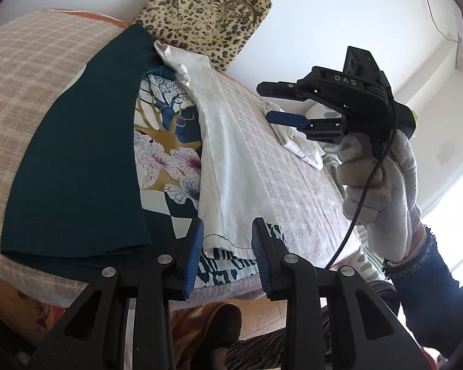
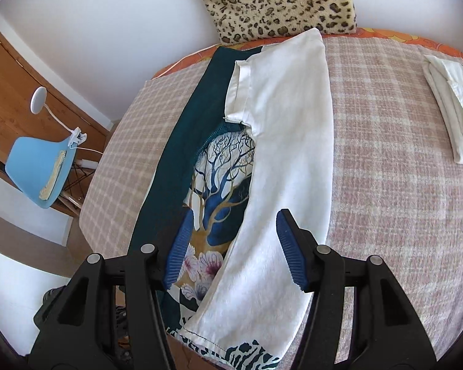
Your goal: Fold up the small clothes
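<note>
On the bed (image 2: 401, 185), the printed T-shirt (image 2: 222, 185) has both sides folded inward; crosswise folds remain. Left tongs (image 1: 227, 246) and right tongs (image 2: 231, 246) are spread, holding nothing. A folded white garment (image 2: 453, 104) lies near the far edge.

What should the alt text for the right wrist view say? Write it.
A printed shirt, both sides folded inward showing a white panel and a teal panel, lies on a checked blanket. The right gripper hovers above with jaws open and empty. A leopard-print cushion lies behind; folded white clothes far right.
</note>
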`<state>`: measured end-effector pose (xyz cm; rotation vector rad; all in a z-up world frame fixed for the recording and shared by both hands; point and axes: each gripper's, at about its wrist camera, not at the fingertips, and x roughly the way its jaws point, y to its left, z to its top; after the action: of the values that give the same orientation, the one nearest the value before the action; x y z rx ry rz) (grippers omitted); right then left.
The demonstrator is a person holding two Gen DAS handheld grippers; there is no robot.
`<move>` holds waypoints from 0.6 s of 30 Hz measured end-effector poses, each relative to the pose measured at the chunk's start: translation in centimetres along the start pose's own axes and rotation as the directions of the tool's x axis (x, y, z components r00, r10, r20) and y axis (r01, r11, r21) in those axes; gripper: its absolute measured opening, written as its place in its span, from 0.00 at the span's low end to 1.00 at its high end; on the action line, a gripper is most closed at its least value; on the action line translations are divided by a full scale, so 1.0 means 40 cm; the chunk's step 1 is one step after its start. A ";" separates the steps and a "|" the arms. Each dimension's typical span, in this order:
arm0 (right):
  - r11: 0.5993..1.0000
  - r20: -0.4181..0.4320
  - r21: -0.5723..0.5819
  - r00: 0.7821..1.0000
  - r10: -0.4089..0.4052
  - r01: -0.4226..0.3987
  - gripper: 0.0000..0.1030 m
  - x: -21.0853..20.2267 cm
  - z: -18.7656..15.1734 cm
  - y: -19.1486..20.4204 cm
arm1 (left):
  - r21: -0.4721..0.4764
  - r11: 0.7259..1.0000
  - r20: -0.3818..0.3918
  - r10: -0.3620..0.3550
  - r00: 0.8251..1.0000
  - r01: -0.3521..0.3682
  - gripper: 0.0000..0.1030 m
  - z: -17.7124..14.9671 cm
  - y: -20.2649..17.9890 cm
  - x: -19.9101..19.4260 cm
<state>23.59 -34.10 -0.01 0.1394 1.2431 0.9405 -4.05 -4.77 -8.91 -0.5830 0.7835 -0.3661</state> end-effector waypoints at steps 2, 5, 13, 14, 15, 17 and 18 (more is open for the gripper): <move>0.999 0.014 0.001 0.998 -0.053 0.053 0.57 -0.028 -0.051 -0.017 | 0.020 0.999 -0.010 0.034 0.999 -0.033 0.35 -0.001 -0.005 0.019; 0.991 -0.009 -0.017 0.991 -0.133 0.133 0.54 -0.032 -0.117 -0.039 | 0.011 0.999 -0.038 0.046 0.998 -0.045 0.35 -0.004 -0.001 0.043; 0.994 -0.104 0.037 0.990 -0.099 0.104 0.51 0.003 -0.241 -0.107 | 0.025 0.996 -0.040 0.084 0.996 -0.083 0.32 -0.016 -0.011 0.075; 0.994 -0.108 0.039 0.989 -0.096 0.101 0.51 0.004 -0.248 -0.110 | 0.028 0.996 -0.035 0.087 0.996 -0.086 0.32 -0.014 -0.012 0.077; 0.994 -0.111 0.040 0.989 -0.095 0.100 0.51 0.005 -0.254 -0.112 | 0.036 0.995 -0.030 0.091 0.995 -0.090 0.31 -0.013 -0.015 0.078; 0.995 -0.113 0.032 0.990 -0.085 0.090 0.51 0.010 -0.264 -0.108 | 0.050 0.995 -0.025 0.089 0.996 -0.087 0.17 -0.013 -0.017 0.081; 0.996 -0.112 0.021 0.990 -0.086 0.089 0.50 0.010 -0.269 -0.104 | 0.053 0.995 -0.027 0.082 0.996 -0.081 0.07 -0.013 -0.017 0.085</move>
<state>16.69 -40.62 -6.56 0.0532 1.3536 0.8651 -2.26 -7.20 -10.65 -0.4967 0.8214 -0.3197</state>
